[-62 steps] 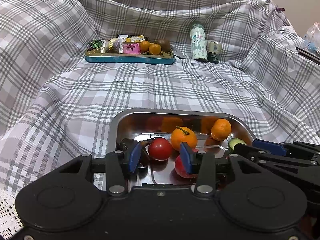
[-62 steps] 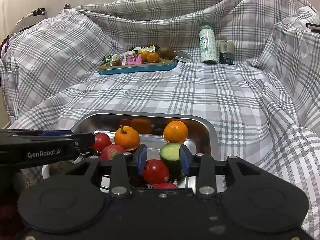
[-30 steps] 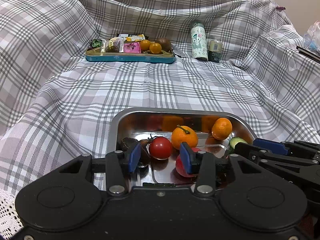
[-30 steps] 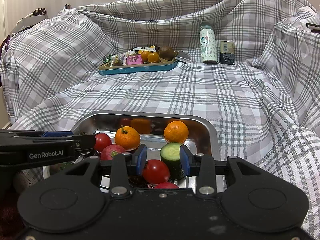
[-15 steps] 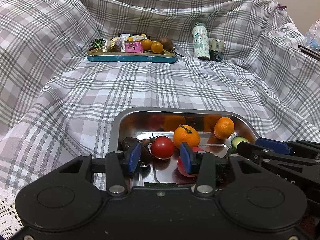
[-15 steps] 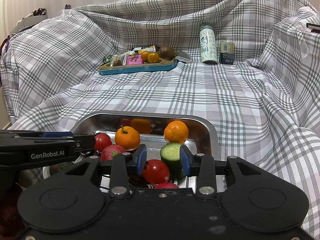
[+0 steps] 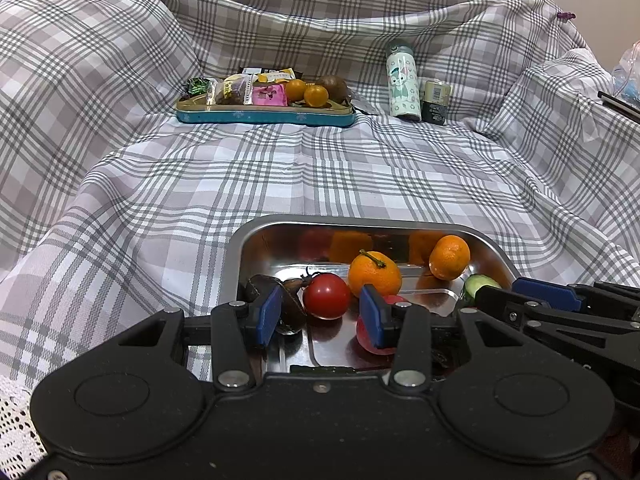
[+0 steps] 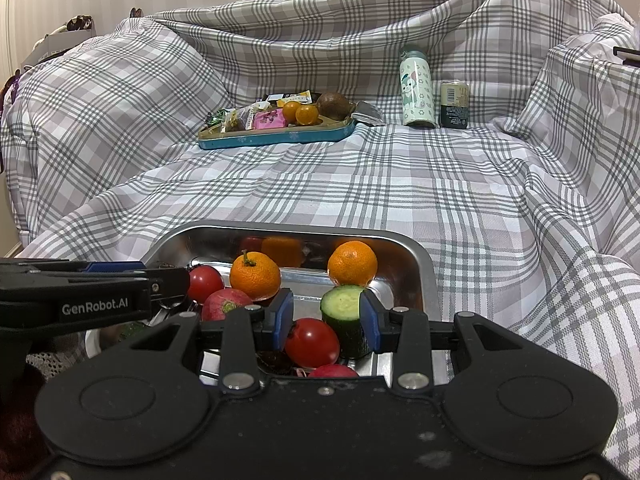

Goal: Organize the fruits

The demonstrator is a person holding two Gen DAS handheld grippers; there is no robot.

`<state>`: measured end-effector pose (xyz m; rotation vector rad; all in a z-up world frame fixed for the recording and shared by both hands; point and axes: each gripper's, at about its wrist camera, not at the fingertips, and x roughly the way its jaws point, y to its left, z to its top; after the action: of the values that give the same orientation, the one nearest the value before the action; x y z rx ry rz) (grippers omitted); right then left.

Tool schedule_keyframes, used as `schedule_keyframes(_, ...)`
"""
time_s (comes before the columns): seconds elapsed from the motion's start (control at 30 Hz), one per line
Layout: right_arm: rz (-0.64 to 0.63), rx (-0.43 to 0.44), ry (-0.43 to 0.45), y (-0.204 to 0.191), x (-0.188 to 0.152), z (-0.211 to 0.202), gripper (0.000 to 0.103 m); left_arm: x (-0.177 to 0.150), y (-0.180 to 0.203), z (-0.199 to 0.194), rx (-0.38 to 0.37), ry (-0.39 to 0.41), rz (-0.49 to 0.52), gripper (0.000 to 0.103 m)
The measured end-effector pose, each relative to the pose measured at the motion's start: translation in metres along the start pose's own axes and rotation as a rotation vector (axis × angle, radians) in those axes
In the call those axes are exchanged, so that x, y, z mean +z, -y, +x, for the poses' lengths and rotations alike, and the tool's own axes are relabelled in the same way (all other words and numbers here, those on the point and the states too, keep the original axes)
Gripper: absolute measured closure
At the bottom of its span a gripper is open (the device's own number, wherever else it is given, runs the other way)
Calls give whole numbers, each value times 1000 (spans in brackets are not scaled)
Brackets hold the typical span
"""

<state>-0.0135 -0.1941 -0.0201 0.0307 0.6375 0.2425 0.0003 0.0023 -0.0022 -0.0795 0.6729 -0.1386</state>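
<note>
A steel tray (image 7: 256,240) (image 8: 424,272) sits near me on the plaid cloth. It holds two tangerines (image 7: 374,274) (image 7: 449,258), a red tomato (image 7: 326,296), a dark fruit (image 7: 276,300), a radish (image 8: 224,304) and a cucumber piece (image 8: 346,318). My left gripper (image 7: 320,316) is open over the tray, the tomato just beyond its tips. My right gripper (image 8: 326,320) is open, with a second tomato (image 8: 312,342) and the cucumber piece between its fingers. Each gripper shows at the other view's edge.
A blue tin tray (image 7: 264,114) (image 8: 276,136) at the back holds snack packets, two small oranges and a brown fruit. A patterned bottle (image 7: 403,80) (image 8: 416,88) and a small can (image 7: 437,98) (image 8: 454,106) stand to its right. Cloth rises in folds on both sides.
My left gripper has shifted slightly left and back, so the scene slides a little right in its view. The right gripper and the fruit have not moved.
</note>
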Motion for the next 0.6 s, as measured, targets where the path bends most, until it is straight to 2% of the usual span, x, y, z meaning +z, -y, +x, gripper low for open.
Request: schedule_keyframes(0.6, -20, -7, -14, -1, 0, -1, 64, 0, 0, -2, 9, -6, 0, 52)
